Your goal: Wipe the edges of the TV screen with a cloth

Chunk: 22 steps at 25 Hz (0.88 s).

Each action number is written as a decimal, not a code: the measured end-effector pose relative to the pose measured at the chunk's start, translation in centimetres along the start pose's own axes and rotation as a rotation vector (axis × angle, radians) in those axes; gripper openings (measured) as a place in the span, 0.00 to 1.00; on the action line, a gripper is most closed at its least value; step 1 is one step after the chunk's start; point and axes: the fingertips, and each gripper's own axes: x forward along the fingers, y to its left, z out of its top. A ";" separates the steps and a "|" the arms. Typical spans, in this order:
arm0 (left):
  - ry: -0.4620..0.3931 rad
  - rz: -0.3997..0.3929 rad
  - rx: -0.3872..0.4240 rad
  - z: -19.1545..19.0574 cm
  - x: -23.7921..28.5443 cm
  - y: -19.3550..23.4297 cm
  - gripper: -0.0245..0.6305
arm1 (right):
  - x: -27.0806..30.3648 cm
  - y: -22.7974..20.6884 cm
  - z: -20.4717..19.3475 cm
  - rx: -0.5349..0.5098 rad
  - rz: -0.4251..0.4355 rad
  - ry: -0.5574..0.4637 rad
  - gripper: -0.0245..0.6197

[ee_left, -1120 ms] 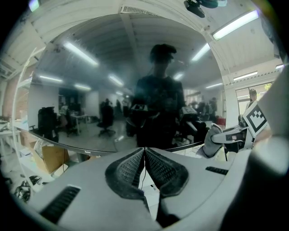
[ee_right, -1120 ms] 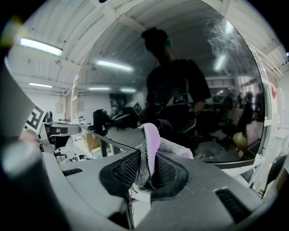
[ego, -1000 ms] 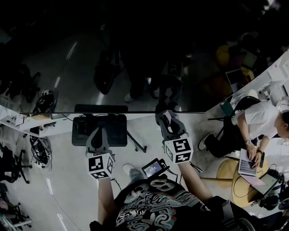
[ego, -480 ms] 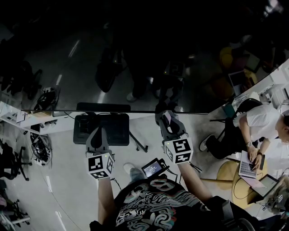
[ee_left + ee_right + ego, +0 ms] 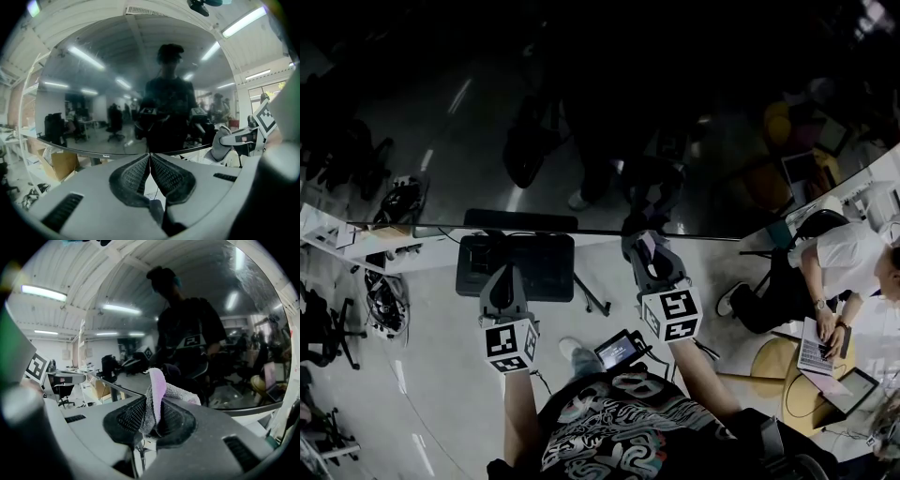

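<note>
The dark, glossy TV screen (image 5: pixel 581 112) fills the upper half of the head view, and its bottom edge (image 5: pixel 534 231) runs across the middle. My right gripper (image 5: pixel 639 240) is shut on a pale purple-grey cloth (image 5: pixel 157 390), with its tip at the screen's bottom edge. The cloth (image 5: pixel 648 246) sticks up between the jaws. My left gripper (image 5: pixel 502 274) hangs just below the same edge, further left, shut with nothing in it (image 5: pixel 150 157). Both gripper views face the screen (image 5: pixel 117 93) and show my reflection.
The TV's black stand base (image 5: pixel 516 267) sits on the floor under the left gripper. A person at a laptop (image 5: pixel 830 272) sits at the right beside a round wooden stool (image 5: pixel 773 361). Cables and gear (image 5: pixel 384 305) lie at the left. A small lit device (image 5: pixel 619 349) hangs by my chest.
Both grippers stay in nearly the same place. The head view has drifted a little, so the stand and the screen's edge sit slightly further right.
</note>
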 end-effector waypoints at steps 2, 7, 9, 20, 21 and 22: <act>0.002 0.005 -0.004 -0.4 0.3 0.7 0.06 | 0.8 0.5 -0.2 -0.006 0.007 0.000 0.17; 0.001 0.019 -0.010 -1.7 0.6 2.3 0.07 | 2.2 1.6 -1.1 0.000 0.018 0.000 0.17; 0.000 0.022 -0.011 -2.7 1.1 3.2 0.06 | 3.2 2.3 -1.9 0.003 0.021 0.000 0.17; 0.003 0.047 -0.036 -1.5 -0.2 3.7 0.06 | 2.7 4.0 0.0 -0.013 0.061 0.010 0.17; 0.004 0.049 -0.038 -1.6 -0.2 4.0 0.06 | 3.0 4.2 0.0 -0.015 0.064 0.011 0.17; 0.005 0.051 -0.039 -1.6 -0.2 4.2 0.07 | 3.2 4.4 0.1 -0.017 0.066 0.011 0.17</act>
